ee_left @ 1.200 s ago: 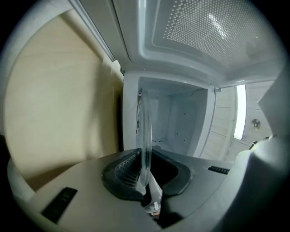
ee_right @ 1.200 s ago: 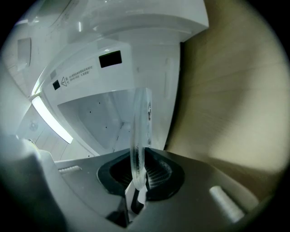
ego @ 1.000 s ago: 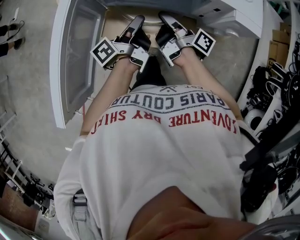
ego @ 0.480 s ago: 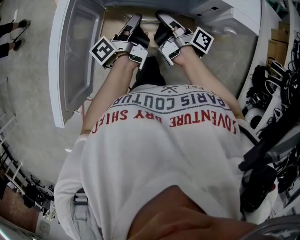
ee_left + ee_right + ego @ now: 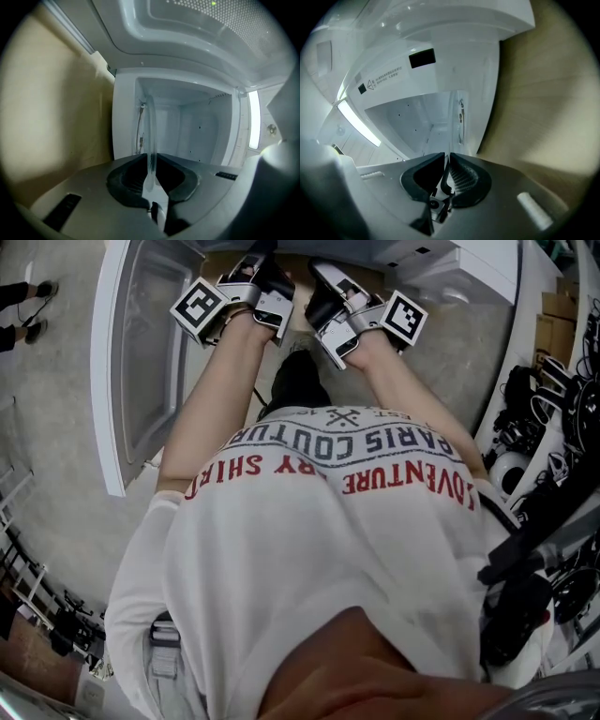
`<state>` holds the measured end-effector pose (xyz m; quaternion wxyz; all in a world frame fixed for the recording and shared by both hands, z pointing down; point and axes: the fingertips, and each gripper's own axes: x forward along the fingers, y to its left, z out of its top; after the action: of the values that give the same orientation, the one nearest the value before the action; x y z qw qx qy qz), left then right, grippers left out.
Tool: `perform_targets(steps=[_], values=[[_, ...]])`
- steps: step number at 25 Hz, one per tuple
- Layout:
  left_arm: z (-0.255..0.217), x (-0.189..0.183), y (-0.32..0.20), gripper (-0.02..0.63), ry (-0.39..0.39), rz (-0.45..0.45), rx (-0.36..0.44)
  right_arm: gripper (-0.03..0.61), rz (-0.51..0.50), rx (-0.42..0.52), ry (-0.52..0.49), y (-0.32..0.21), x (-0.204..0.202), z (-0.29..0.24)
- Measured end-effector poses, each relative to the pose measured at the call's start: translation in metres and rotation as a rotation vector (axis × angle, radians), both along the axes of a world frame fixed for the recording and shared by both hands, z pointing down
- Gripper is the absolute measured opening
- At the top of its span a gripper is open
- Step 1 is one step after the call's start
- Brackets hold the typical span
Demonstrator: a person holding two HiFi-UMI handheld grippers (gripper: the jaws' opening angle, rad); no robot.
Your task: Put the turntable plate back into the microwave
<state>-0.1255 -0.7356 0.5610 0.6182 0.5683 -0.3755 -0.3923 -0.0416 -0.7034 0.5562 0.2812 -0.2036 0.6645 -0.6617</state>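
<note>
**Carrying the glass in level, both sides pinched**

My left gripper (image 5: 151, 161) is clamped on the rim of the turntable plate (image 5: 151, 133), and my right gripper (image 5: 445, 165) is nipped onto the same glass from the other side. Each camera sees the plate edge-on, as a thin clear blade running from the jaws toward the microwave (image 5: 440, 70). The plate is held between my two hands in front of the open cavity (image 5: 197, 126), its far rim about at the mouth as far as I can judge. The door (image 5: 141, 362) stands swung wide on my left.

To do this well, I should advance both hands at one pace so the glass does not twist between the pads. I should hold it flat and centred between the side walls, clear of the frame. I cannot see the hub on the cavity floor from here, so I would lower slowly, feel the plate seat, and only then ease the jaws apart
</note>
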Motion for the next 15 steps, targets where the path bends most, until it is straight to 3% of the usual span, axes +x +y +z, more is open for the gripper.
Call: perform_targets(steps=[7,15], values=[[-0.002,0.004,-0.016,0.04,-0.036,0.023,0.011,0.031,0.015,-0.004,0.001,-0.003,0.005,0.001],[0.001,0.01,-0.018,0.034,-0.085,0.047,-0.089,0.032,0.027,0.008,0.02,-0.009,0.002,0.0]])
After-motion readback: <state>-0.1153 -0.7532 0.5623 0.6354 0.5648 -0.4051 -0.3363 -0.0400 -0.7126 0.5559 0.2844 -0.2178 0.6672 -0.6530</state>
